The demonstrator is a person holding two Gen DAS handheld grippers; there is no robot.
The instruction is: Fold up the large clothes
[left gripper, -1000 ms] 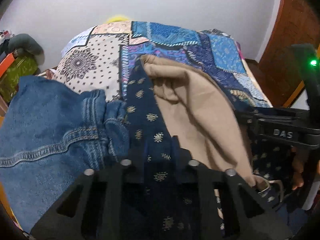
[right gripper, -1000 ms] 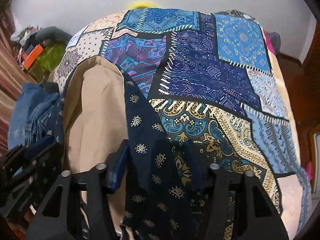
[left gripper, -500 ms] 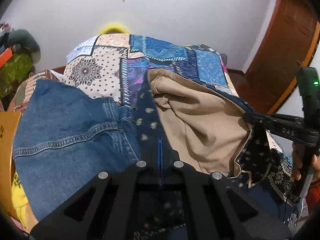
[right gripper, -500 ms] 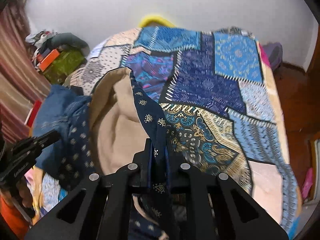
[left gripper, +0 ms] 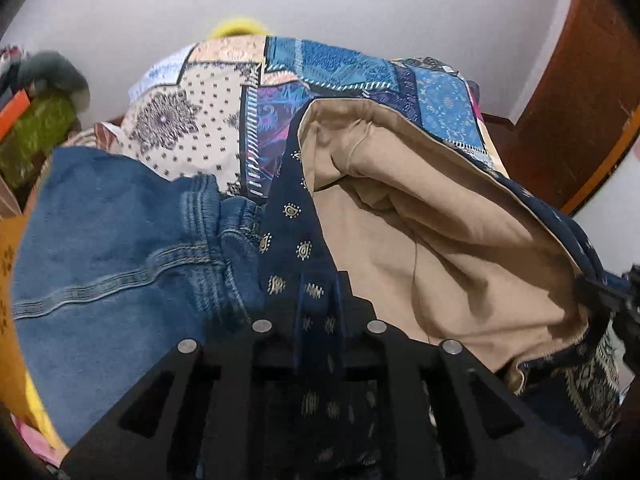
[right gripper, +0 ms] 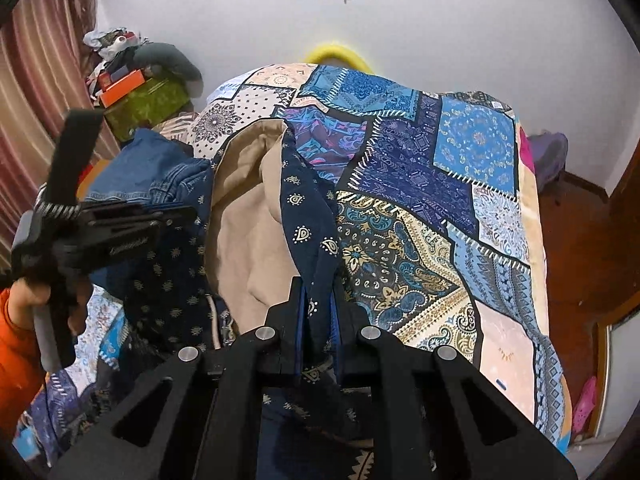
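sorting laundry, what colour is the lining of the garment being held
Tan lining inside the navy garment with gold motifs; left wrist view.

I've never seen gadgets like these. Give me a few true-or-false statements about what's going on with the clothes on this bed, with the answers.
1. Both grippers pinch the navy patterned garment. True: right gripper and left gripper each clamp a fold of it.
2. The garment's lining is bright red. False: it is tan.
3. Blue jeans lie beside the garment. True.
4. The bedspread is plain white. False: it is a blue and cream patchwork print.
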